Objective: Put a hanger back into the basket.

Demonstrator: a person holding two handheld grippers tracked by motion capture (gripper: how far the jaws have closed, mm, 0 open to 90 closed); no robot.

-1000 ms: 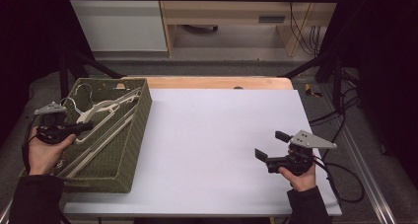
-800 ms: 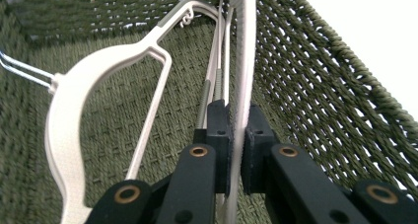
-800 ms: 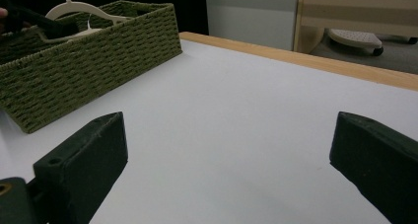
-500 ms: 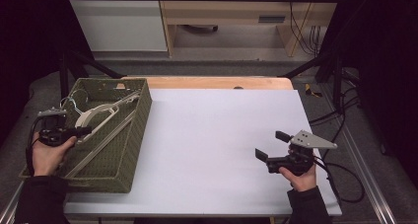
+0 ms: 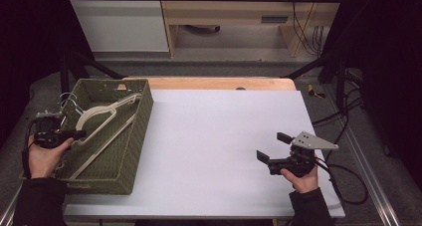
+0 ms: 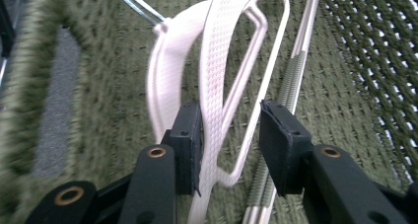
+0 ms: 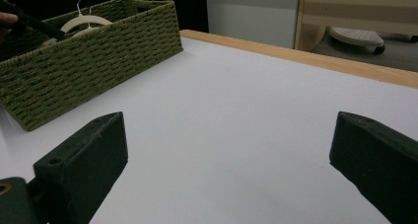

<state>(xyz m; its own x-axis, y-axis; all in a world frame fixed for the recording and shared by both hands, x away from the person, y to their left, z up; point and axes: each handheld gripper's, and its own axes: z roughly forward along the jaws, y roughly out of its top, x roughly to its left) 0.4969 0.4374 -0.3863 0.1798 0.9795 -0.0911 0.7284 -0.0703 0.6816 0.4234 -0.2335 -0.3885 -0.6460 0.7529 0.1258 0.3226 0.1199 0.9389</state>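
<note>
Several cream plastic hangers point(image 5: 99, 114) with wire hooks lie in a green woven basket point(image 5: 134, 151) at the table's left. My left gripper point(image 5: 74, 135) reaches into the basket from its left side. In the left gripper view, a hanger's ribbed arm point(image 6: 219, 61) runs between the jaws of the left gripper point(image 6: 230, 140). They have just been opening, and the right pad stands clear of the arm. My right gripper point(image 5: 272, 146) rests over the white table at the near right, open point(image 7: 226, 150) with nothing between its jaws.
The white tabletop point(image 5: 219, 136) stretches between the basket and the right gripper, with a wooden strip point(image 5: 219, 83) along its far edge. From the right gripper view the basket point(image 7: 88, 61) and a hanger point(image 7: 84, 21) sit far left. Cables trail off the table's right side.
The left hand has sunk a little at the basket's left side, and its jaws have parted from the hanger they held. The right hand has stayed still.
</note>
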